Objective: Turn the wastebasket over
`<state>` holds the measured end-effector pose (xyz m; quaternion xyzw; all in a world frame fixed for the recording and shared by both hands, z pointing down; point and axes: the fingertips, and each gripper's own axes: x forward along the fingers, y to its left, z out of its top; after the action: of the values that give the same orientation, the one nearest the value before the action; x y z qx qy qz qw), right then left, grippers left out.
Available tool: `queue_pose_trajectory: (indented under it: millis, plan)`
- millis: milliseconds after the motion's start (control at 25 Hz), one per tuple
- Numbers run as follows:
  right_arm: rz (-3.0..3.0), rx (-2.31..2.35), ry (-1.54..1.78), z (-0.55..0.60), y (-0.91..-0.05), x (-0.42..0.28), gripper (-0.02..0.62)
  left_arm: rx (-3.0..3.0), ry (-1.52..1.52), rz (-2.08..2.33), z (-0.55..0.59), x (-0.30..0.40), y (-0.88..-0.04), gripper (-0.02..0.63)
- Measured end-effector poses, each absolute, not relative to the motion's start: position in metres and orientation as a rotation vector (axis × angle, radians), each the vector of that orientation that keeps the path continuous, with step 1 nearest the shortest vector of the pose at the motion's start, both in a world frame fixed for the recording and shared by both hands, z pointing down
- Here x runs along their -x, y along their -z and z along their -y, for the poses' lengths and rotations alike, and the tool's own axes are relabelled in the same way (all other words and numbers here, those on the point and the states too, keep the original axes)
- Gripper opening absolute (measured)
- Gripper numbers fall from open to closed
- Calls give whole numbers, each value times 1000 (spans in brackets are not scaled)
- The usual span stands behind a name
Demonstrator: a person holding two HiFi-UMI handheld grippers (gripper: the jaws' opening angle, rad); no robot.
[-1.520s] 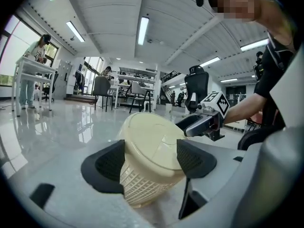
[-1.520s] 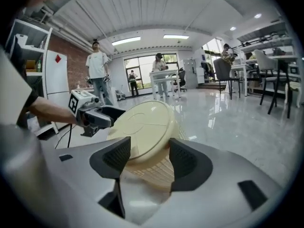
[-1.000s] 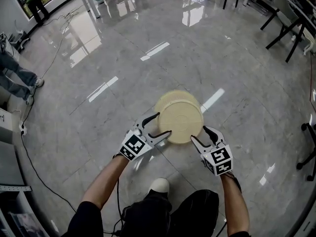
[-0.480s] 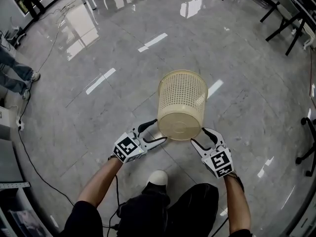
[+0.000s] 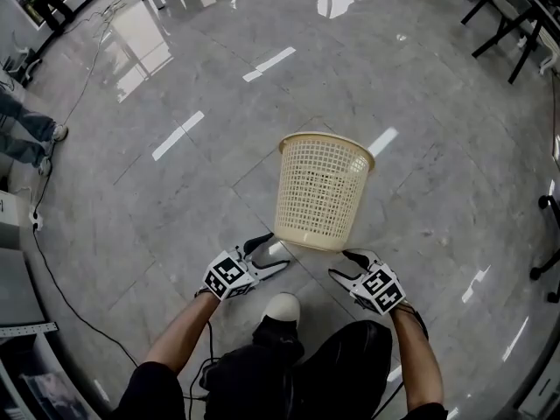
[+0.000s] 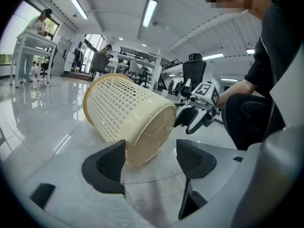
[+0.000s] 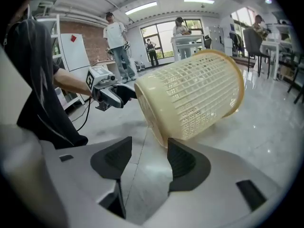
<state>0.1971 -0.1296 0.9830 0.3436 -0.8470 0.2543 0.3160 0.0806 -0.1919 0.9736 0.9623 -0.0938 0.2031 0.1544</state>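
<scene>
The cream mesh wastebasket (image 5: 319, 191) stands tilted on the glossy floor, its open rim up and away from me and its solid base toward me. My left gripper (image 5: 275, 253) is open, low at the left of the base and just clear of it. On the other side, my right gripper (image 5: 345, 265) is open too, with a small gap to the basket. In the left gripper view the basket (image 6: 128, 115) leans with its round base facing the empty jaws (image 6: 152, 160), and the right gripper (image 6: 194, 120) shows beyond. The right gripper view has the basket (image 7: 190, 96) ahead of its empty jaws (image 7: 148, 158), with the left gripper (image 7: 110, 96) behind.
My shoe (image 5: 282, 309) and dark trouser knees lie right under the grippers. A black cable (image 5: 61, 296) runs along the floor at the left, near a person's legs (image 5: 26, 134). Black chair and table legs (image 5: 507, 29) stand at the far right.
The basket was bottom-up between both grippers; it has swung over so its mouth faces up and away. Both grippers sank toward the floor and came off its sides.
</scene>
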Motion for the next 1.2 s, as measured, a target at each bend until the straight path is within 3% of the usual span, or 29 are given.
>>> queue_pose_trajectory:
  millis: [760, 1040, 1200]
  plan:
    - [2247, -894, -807, 115, -1022, -208, 238, -2663, -632, 273, 193, -56, -1019, 328]
    - [2463, -1486, -1355, 209, -955, -277, 238, -2625, -426, 385, 291, -54, -967, 368]
    - [2458, -1604, -1407, 252, -946, -290, 245, -2587, -330, 315, 329, -88, -943, 401]
